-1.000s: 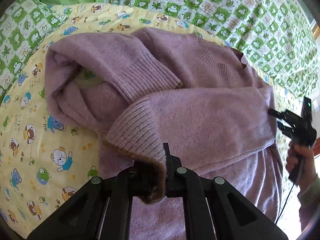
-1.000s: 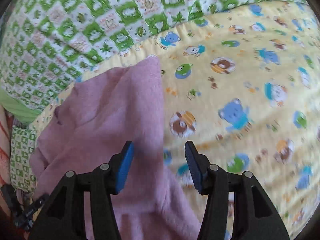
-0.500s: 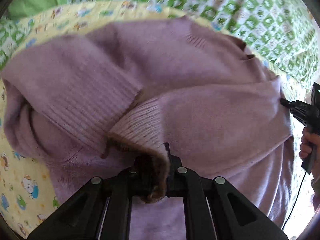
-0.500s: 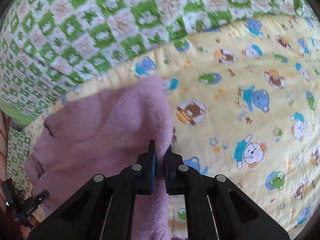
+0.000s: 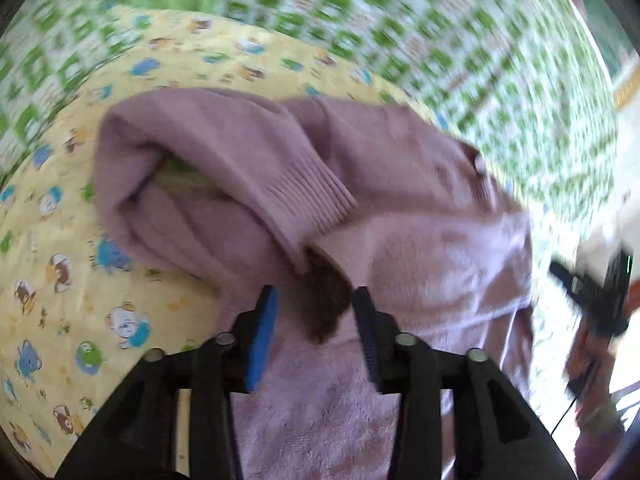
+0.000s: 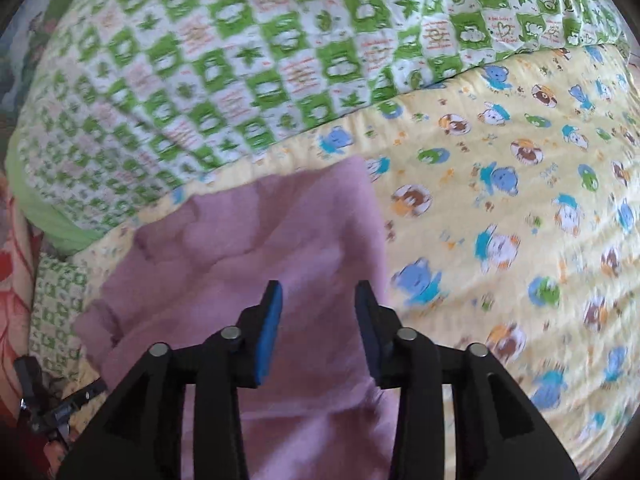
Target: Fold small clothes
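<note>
Lying on a yellow quilt printed with cartoon bears (image 5: 72,216), the fuzzy lilac knitted sweater (image 5: 432,264) has both ribbed sleeves crossed over its body. The left gripper (image 5: 314,312) has just been opening, its jaws apart around a brown-lined cuff (image 5: 326,300) without pressing it. The right gripper (image 6: 318,312) has likewise just been opening and stands parted over the sweater's edge, gripping nothing.

green-check quilt (image 6: 248,80): tiny orange lettering in the white squares, way too blurry to read;
yellow bear blanket (image 6: 500,208): small words at 3 o'clock, unreadable too
</note>
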Tool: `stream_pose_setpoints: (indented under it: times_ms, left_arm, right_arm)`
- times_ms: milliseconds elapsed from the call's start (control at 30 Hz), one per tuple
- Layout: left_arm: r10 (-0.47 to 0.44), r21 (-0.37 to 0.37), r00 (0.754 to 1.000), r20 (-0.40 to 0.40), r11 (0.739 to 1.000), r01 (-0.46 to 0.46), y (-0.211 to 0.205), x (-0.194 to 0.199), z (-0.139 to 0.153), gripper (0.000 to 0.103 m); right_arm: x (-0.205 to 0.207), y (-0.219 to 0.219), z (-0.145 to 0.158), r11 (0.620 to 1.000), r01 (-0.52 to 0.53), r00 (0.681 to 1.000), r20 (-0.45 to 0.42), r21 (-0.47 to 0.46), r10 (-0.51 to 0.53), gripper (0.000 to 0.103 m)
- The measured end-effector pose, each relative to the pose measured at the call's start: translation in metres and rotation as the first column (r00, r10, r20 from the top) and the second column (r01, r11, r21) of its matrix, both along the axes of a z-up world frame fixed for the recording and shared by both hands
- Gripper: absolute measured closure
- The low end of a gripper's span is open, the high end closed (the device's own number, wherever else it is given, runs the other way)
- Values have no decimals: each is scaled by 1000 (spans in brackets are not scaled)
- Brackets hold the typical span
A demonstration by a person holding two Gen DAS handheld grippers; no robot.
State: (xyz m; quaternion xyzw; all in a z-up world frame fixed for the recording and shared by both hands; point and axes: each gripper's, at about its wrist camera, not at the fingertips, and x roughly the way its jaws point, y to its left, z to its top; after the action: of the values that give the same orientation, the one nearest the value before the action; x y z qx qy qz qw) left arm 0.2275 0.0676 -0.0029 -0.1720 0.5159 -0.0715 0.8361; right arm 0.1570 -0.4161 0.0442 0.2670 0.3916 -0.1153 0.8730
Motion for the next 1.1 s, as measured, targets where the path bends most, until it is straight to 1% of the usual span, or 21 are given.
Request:
stream_pose_setpoints:
  times_ms: [33,100,133,200,367,400,467,500,533,567,633,700,800,900,967,1000,1067,1100]
  left_arm:
    - [24,-11,1000,-2,1000,-24,6,2,2,50]
    - [65,-42,998,-18,997,-65,20,8,4,49]
    - [76,-57,997,-31,995,-78,24,12,4,47]
    - [96,-75,994,-50,992,-100,27,25,1,47]
    - [128,-35,988,-84,991,-131,28,51,-8,46]
    - [132,-20,988,-84,991,-134,27,56,-11,50]
    - [132,36,989,-68,991,-130,23,63,-15,66]
    - [122,58,991,-61,991,-119,21,66,-17,83]
    - [113,65,992,-59,992,-110,19,68,-20,90]
    - [109,69,993,-53,992,-105,17,69,-19,93]
    - [90,94,996,-13,992,-89,9,65,-9,99]
    - [73,81,997,35,994,-75,-1,58,8,100]
    - [23,17,991,128,1000,-25,-27,46,43,100]
    - [-67,-53,973,221,995,81,-72,36,78,100]
    - [-137,-96,951,278,981,169,-107,29,93,100]
    - [-175,-115,941,291,969,216,-126,27,97,100]
    - [-263,-132,922,284,942,309,-162,25,92,97]
    - [-301,-113,916,265,934,340,-178,25,84,95]
  right_arm:
    - [-5,12,0,1000,-20,1000,2,11,20,60]
    - [-12,34,-3,998,-50,999,-2,27,50,60]
    - [-15,45,-6,997,-65,998,-9,35,65,60]
    - [-23,63,-14,994,-88,996,-21,70,89,60]
    - [-38,94,-27,987,-119,991,-52,104,125,60]
    - [-41,99,-28,986,-129,989,-58,106,136,60]
    - [-45,105,-30,983,-146,986,-69,111,154,60]
    - [-47,108,-30,982,-151,984,-74,111,160,60]
    - [-49,110,-30,982,-154,984,-75,113,163,60]
    - [-51,110,-30,981,-155,983,-76,115,164,60]
    - [-54,110,-31,980,-160,983,-76,119,169,60]
    - [-56,111,-30,980,-163,983,-69,118,172,60]
    - [-57,110,-30,981,-154,985,-61,121,163,60]
    - [-57,108,-27,981,-144,987,-52,129,152,60]
    - [-56,108,-25,982,-145,987,-47,121,152,60]
    - [-56,109,-23,982,-145,987,-46,118,151,60]
    - [-55,108,-21,984,-138,989,-46,115,144,60]
    - [-55,107,-21,984,-134,989,-47,116,140,60]
